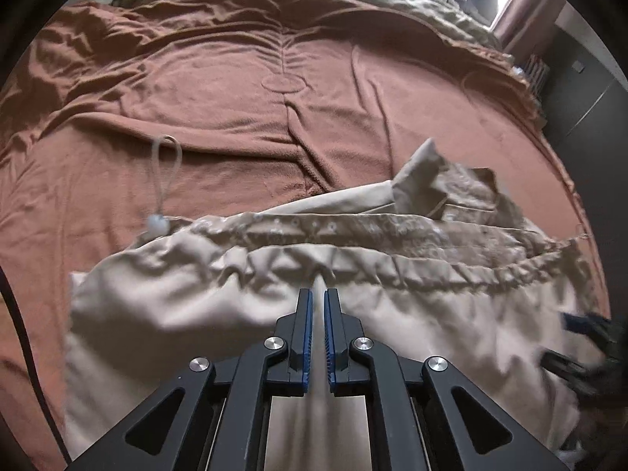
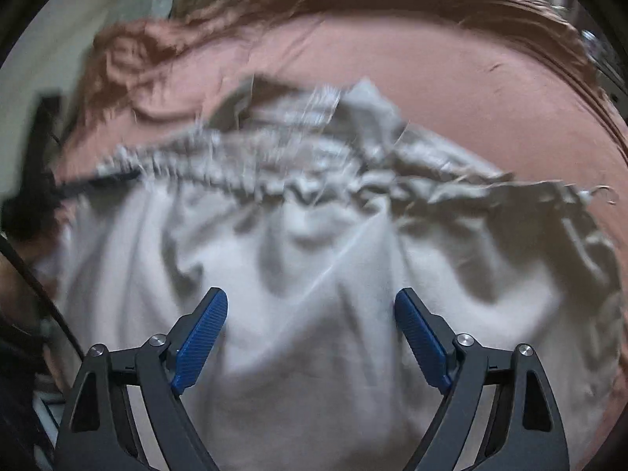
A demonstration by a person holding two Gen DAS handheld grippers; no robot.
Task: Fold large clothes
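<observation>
Beige cotton fills the lower half of both views: a large beige garment with a gathered drawstring waistband (image 1: 274, 314) lies crumpled on the bed, spread over a rust-brown fleece blanket (image 1: 235, 90). Its ruched waistband runs across the middle of the left wrist view, and a pale cord loop with a white toggle (image 1: 161, 196) trails off the garment's left end onto the blanket. A folded collar or flap pokes up behind the waistband on the right. The left hand-held gripper (image 1: 318, 306) is pressed nearly together, only a sliver of gap between its blue pads, and a narrow ridge of the beige cloth rises into that gap, pinched. Over in the right wrist view, badly blurred, the right hand-held gripper (image 2: 310, 314) stands wide apart above the cloth, nothing touching its blue ribbed pads (image 2: 200, 341). An olive-green quilt (image 1: 392, 4) lies bunched beyond the blanket's far edge.
</observation>
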